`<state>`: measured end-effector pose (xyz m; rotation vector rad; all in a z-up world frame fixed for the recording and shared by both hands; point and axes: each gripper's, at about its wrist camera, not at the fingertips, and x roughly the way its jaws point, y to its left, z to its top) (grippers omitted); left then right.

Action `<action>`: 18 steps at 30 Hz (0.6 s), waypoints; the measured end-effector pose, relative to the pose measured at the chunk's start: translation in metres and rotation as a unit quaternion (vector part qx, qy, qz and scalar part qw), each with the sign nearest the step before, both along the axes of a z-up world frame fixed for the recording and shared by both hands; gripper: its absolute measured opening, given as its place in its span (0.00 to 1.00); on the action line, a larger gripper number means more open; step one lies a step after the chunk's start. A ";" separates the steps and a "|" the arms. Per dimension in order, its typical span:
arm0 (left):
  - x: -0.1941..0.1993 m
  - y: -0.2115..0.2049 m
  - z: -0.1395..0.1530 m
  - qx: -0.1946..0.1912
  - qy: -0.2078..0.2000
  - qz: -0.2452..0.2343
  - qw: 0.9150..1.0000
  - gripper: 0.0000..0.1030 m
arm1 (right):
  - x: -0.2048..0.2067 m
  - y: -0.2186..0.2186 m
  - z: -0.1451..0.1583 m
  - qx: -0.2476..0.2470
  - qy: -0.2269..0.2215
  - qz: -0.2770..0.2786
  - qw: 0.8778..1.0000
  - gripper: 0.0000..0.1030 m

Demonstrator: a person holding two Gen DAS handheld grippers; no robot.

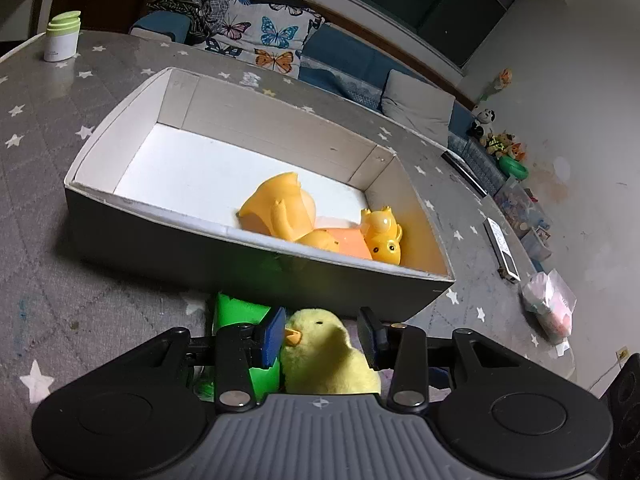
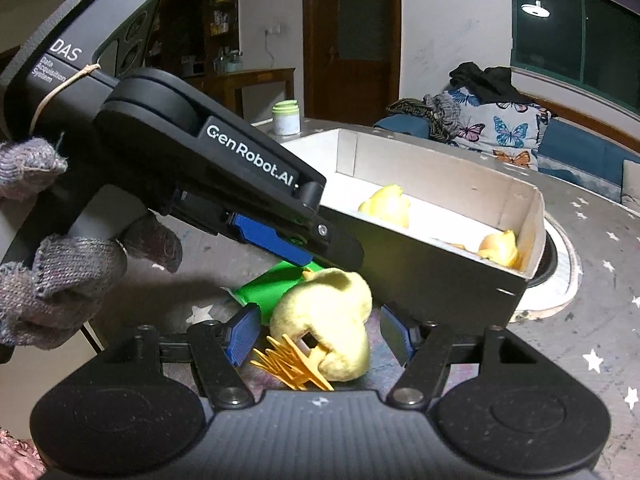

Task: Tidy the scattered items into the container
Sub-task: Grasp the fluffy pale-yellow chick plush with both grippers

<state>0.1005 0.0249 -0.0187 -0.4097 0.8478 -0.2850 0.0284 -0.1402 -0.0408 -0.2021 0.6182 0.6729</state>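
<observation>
Looking at the chick (image 1: 326, 354), I have it sitting on the table (image 1: 60, 160) just outside the box's near wall, right between my left gripper's (image 1: 326, 336) pads. Its beak touches the left pad (image 1: 274, 334), while the right pad stands a little off its back, so the jaws are apart, not yet squeezing. From the right view the chick (image 2: 324, 320) also lies between my right gripper's (image 2: 320, 334) spread pads, feet towards the camera. Its long axis runs from those feet up to the head, tilted towards the box (image 1: 256, 240). My left is nearer and better lined up, I'd say. Count: one chick and one green block (image 1: 240, 312) touching it on the table; at least two orange toys (image 1: 280, 212) already boxed.
</observation>
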 end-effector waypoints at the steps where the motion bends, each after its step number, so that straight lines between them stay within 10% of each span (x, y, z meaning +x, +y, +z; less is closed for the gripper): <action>1: 0.000 0.000 0.000 -0.002 0.000 -0.001 1.000 0.41 | 0.001 0.001 -0.002 -0.002 0.002 0.001 1.000 0.65; 18: 0.012 -0.008 -0.017 -0.017 0.041 -0.008 0.999 0.41 | 0.008 0.001 -0.015 -0.007 0.023 -0.001 1.000 0.53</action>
